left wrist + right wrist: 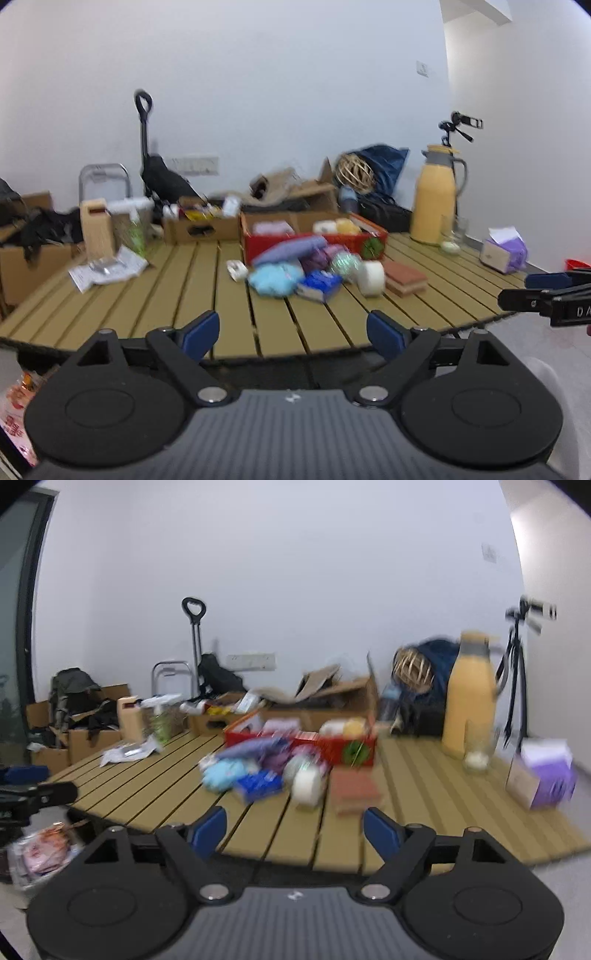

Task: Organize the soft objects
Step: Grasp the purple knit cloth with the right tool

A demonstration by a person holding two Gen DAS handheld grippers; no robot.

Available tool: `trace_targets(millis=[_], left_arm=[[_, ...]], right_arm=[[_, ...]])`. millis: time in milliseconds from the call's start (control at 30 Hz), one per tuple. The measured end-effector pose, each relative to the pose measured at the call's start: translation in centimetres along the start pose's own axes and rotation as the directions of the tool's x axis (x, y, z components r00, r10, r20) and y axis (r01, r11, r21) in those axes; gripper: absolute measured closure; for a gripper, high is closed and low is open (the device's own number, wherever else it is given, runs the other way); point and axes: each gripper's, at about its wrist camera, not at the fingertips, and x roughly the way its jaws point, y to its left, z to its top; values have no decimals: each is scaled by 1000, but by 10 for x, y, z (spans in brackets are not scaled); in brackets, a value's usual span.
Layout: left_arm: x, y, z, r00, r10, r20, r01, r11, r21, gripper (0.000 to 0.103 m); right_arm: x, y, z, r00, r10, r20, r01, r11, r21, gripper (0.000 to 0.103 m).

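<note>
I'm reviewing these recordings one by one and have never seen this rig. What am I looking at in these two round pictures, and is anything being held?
Each picture comes from a fisheye camera mounted on a hand-held gripper that a person carries, one per hand, looking forward along its two blue-padded fingers. The left hand-held gripper and the right hand-held gripper both stand open with nothing between the pads; each also shows at the edge of the other's view. Ahead is a slatted table with a pile of soft objects, a white roll, a red box behind them, a yellow jug and a purple tissue pack. Both views are blurred.
</note>
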Motion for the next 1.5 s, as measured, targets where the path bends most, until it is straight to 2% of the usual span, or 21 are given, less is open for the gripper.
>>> trace_targets(millis=[67,133,200,267,367,467,533,667,833,967,1067,1133,1200,1233,1267,1300,1333,1367,1500], left_arm=[[0,2,3,999,34,4,-34,999,-5,14],[-1,5,5,1000,21,19,-20,999,-28,14],[3,6,4,1000,12,15,-12,999,-35,14],[11,7,3,1000,31,6,-31,998,-50,14],[27,12,5,1000,18,-9,-18,995,-98,14],[53,19,12,1000,6,-4,-7,991,-134,14],[77,25,18,1000,-12,-2,12,988,-153,14],[150,42,38,999,-17,-39,9,983,-186,15],[243,73,62,995,-58,-81,32,957,-288,17],[321,96,70,980,-112,-162,43,925,-377,28],[352,109,67,969,-170,-181,73,891,-449,34],[367,115,60,956,-212,-201,92,871,-482,39],[379,117,51,940,-258,-225,107,847,-521,49],[382,118,47,933,-282,-223,122,832,-541,63],[383,119,44,929,-303,-213,139,818,-558,68],[382,118,43,933,-296,-205,138,820,-556,71],[380,117,44,939,-286,-191,140,826,-546,77],[377,117,44,944,-279,-174,145,827,-543,80],[361,113,52,960,-263,-99,179,845,-503,90]], right_arm=[[-5,5,-3,1000,7,-12,-7,1000,-29,22],[-10,7,1,1000,-18,15,19,999,-40,22],[-11,7,4,999,-8,41,10,999,-33,22],[-6,8,5,999,-6,43,7,1000,-25,22],[8,9,6,997,-62,51,63,998,-16,22],[27,5,8,998,-29,55,27,999,41,22],[44,1,11,999,-10,52,5,996,92,22],[91,2,22,998,-39,45,34,993,111,22],[166,1,51,999,11,30,-15,989,149,22],[242,1,78,997,75,-8,-72,980,187,25],[294,0,95,996,86,-37,-76,973,216,31],[329,-3,101,993,76,-89,-53,969,240,38],[353,-6,101,987,85,-133,-48,964,263,43],[366,-9,98,984,89,-156,-42,958,283,48],[373,-11,96,981,96,-166,-42,952,303,55],[380,-14,93,978,120,-173,-57,941,333,61],[385,-17,89,972,150,-180,-78,932,355,73],[388,-16,86,969,162,-184,-87,930,358,81],[379,-5,88,980,148,-132,-106,953,283,88]])
